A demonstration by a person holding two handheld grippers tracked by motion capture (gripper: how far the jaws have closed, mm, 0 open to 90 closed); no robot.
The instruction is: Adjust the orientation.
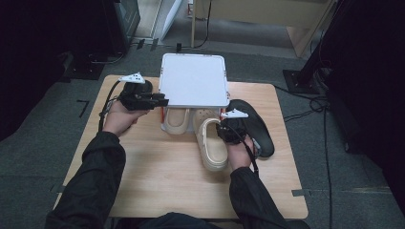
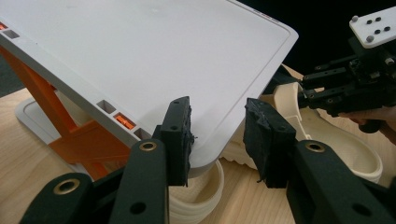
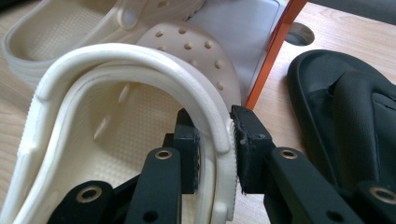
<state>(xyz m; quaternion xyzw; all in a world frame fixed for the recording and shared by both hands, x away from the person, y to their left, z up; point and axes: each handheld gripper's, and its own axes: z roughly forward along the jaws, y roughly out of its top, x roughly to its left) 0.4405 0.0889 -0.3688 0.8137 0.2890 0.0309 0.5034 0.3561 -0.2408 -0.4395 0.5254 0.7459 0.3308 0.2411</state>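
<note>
The fingers (image 1: 160, 101) of the left gripper (image 1: 161, 101) reached the near left corner of the white rack (image 1: 193, 78) in the high view, while the right gripper (image 1: 222, 130) sat at the heel of a cream clog (image 1: 210, 143) that stuck out toward the person. A second cream clog (image 1: 176, 119) already lay under the shelf, and a black sandal (image 1: 255, 126) waited on the table to the right.

In the left gripper view the fingers stood spread, one pad (image 2: 180, 137) against the shelf's rounded corner, the other clear of it; whether they gripped I could not tell.

In the right gripper view the fingers pinched the clog's heel rim (image 3: 219, 140) between them. I judged one clog stowed, this one partway in, the sandal left.
</note>
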